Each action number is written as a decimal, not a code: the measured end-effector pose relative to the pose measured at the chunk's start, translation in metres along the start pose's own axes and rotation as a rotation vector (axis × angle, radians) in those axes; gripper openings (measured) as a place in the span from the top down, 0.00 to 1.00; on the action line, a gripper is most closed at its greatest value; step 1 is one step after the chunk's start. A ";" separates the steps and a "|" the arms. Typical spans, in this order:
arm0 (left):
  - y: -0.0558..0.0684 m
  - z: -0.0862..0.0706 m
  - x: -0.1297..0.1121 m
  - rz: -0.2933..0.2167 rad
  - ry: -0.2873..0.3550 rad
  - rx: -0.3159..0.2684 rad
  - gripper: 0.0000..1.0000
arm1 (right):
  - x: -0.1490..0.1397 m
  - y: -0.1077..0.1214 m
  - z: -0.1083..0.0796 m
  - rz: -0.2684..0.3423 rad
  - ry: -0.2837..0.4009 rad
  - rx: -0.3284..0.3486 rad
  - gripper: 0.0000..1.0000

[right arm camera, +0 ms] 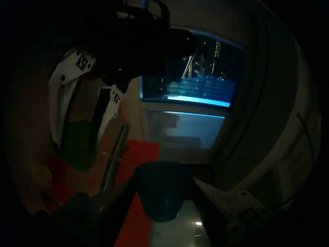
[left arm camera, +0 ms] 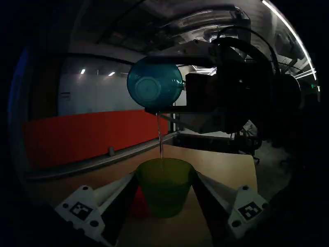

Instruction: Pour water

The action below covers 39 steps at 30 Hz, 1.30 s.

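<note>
The left gripper (left arm camera: pixel 164 180) clamps an upright translucent green plastic cup (left arm camera: pixel 163 197). The right gripper (right arm camera: pixel 162 187) clamps a tipped blue plastic cup (left arm camera: pixel 155 87), and a thin water stream (left arm camera: pixel 159 136) falls into the green one.

The left gripper (left arm camera: pixel 164 178) clamps a green cup (left arm camera: pixel 165 193) upright between both fingers, just ahead of the camera. Straight above it, the right gripper (left arm camera: pixel 162 84) grips a blue cup (left arm camera: pixel 155 87) tipped on its side, base toward the camera. A thin water stream (left arm camera: pixel 159 136) runs from the blue cup's lower edge into the green cup. Below lies a wooden table (left arm camera: pixel 222 164); a red object (left arm camera: pixel 140 203) sits just left of the green cup.
</note>
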<state>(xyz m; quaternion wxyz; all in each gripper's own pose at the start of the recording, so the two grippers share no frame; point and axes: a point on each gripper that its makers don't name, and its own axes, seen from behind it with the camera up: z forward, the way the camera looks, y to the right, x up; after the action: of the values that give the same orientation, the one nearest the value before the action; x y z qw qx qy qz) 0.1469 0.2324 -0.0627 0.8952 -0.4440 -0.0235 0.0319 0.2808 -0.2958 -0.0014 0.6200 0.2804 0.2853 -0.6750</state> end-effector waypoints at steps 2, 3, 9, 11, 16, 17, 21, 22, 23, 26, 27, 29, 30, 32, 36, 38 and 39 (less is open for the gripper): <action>0.000 0.000 -0.001 0.000 -0.001 0.000 0.13 | 0.002 -0.001 0.000 -0.001 0.001 0.004 0.11; 0.000 0.000 -0.001 0.001 -0.001 0.000 0.13 | 0.002 -0.002 0.000 -0.001 0.002 0.005 0.11; 0.001 -0.001 0.000 0.003 -0.002 0.000 0.13 | 0.002 -0.002 0.000 0.015 0.004 0.007 0.11; 0.001 -0.001 0.000 0.003 -0.001 0.000 0.13 | 0.000 -0.001 0.000 0.024 0.006 0.005 0.11; 0.001 -0.001 0.001 0.004 0.000 0.002 0.13 | -0.004 0.002 -0.003 0.071 0.011 -0.001 0.11; 0.001 -0.001 0.002 0.005 0.000 0.002 0.13 | -0.005 0.003 -0.003 0.083 0.012 -0.003 0.11; 0.001 -0.001 0.004 0.008 0.003 0.003 0.13 | -0.011 0.006 -0.007 0.152 0.019 -0.005 0.11; 0.001 -0.001 0.004 0.008 0.004 0.003 0.13 | -0.012 0.007 -0.008 0.175 0.021 -0.007 0.11; 0.001 -0.001 0.005 0.008 0.005 0.003 0.13 | -0.014 0.009 -0.009 0.200 0.023 -0.008 0.11; 0.002 -0.001 0.005 0.010 0.006 0.003 0.13 | -0.018 0.011 -0.012 0.276 0.029 -0.011 0.11; 0.002 -0.001 0.005 0.011 0.007 0.003 0.13 | -0.019 0.011 -0.013 0.301 0.031 -0.012 0.11; 0.002 -0.001 0.005 0.013 0.007 0.003 0.13 | -0.020 0.012 -0.015 0.360 0.036 -0.012 0.11; 0.002 -0.001 0.005 0.015 0.007 0.004 0.13 | -0.020 0.012 -0.016 0.388 0.038 -0.012 0.11; 0.002 -0.001 0.006 0.017 0.008 0.005 0.13 | -0.020 0.013 -0.018 0.453 0.043 -0.010 0.11; 0.002 -0.002 0.007 0.016 0.010 0.006 0.13 | -0.015 0.011 -0.021 0.595 0.055 0.004 0.11; 0.001 -0.002 0.007 0.017 0.010 0.008 0.13 | -0.010 0.010 -0.022 0.681 0.061 0.014 0.11; 0.001 -0.003 0.007 0.017 0.010 0.009 0.13 | -0.008 0.009 -0.023 0.723 0.064 0.018 0.11</action>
<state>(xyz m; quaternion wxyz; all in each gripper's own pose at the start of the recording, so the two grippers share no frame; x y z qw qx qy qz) 0.1540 0.2313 -0.0647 0.8971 -0.4401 -0.0149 0.0375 0.2913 -0.2742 -0.0114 0.8068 0.3895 0.1810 -0.4057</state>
